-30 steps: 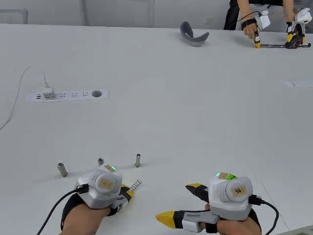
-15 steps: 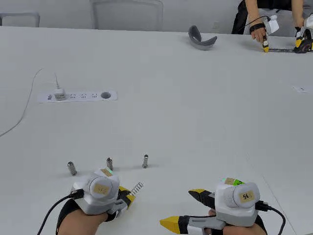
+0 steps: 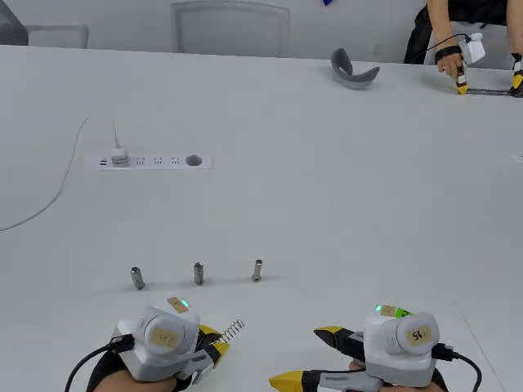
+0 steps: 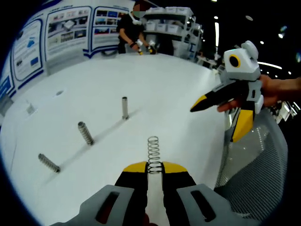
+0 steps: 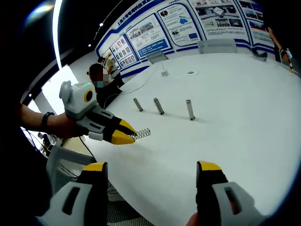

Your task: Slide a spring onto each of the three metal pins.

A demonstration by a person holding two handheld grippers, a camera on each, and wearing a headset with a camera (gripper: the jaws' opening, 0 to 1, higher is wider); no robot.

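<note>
Three metal pins stand in a row on the white table (image 3: 327, 204). The left pin (image 3: 137, 278) and the middle pin (image 3: 198, 273) each carry a spring. The right pin (image 3: 257, 270) (image 4: 125, 108) (image 5: 189, 109) is bare. My left gripper (image 3: 219, 343) (image 4: 150, 167) is shut on the end of a loose spring (image 3: 232, 330) (image 4: 153, 149) (image 5: 142, 133), which points toward the pins from short of the bare one. My right gripper (image 3: 309, 357) (image 5: 153, 167) is open and holds nothing, to the right of the left gripper and nearer me than the pins.
A white power strip (image 3: 147, 161) with a plug and cable lies at the left middle. A grey curved object (image 3: 354, 69) rests at the far side. Another person's hands with grippers (image 3: 458, 65) work at the far right corner. A chair (image 3: 229, 24) stands behind the table.
The head camera has shifted, so the whole scene sits further right. My left gripper with the spring is a little further back from the bare pin. The right gripper stays open.
</note>
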